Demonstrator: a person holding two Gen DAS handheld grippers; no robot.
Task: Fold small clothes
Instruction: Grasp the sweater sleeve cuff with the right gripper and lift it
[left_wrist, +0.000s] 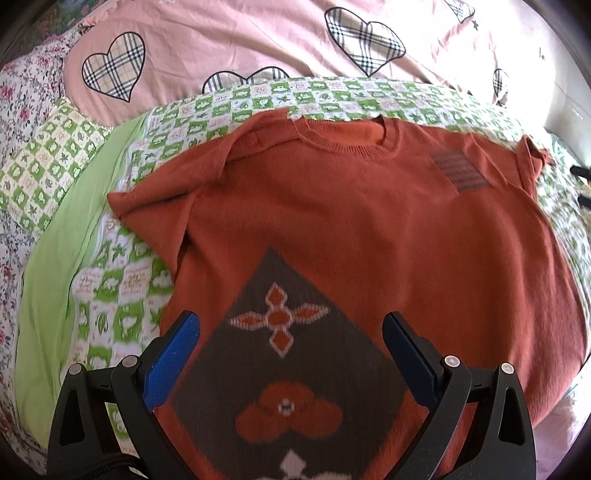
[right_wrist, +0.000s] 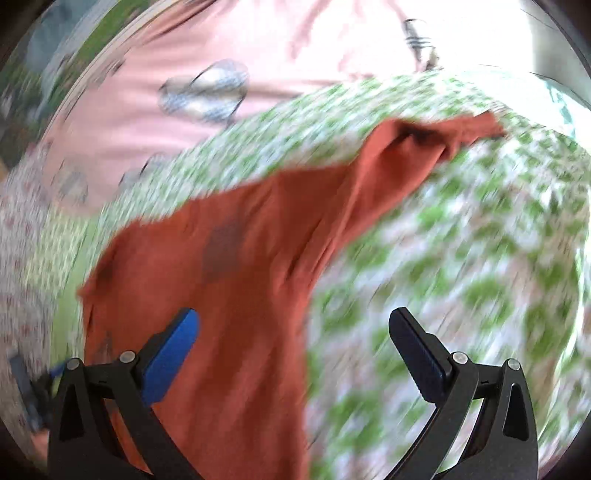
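The right wrist view is smeared by blur, so the rust-orange knitted sweater (right_wrist: 229, 258) there reads only as a loose orange shape with a dark patch; its lower edge runs out of frame. The left wrist view is sharper: the sweater (left_wrist: 332, 206) lies spread front-up on the green-and-white checked bedsheet (left_wrist: 122, 306), its hem cut off below, with a pink heart-print quilt (left_wrist: 240, 40) beyond. The left tool (left_wrist: 291, 325) hangs spread wide over the grey diamond pattern. The right tool (right_wrist: 293, 323) is likewise spread, gripping nothing.
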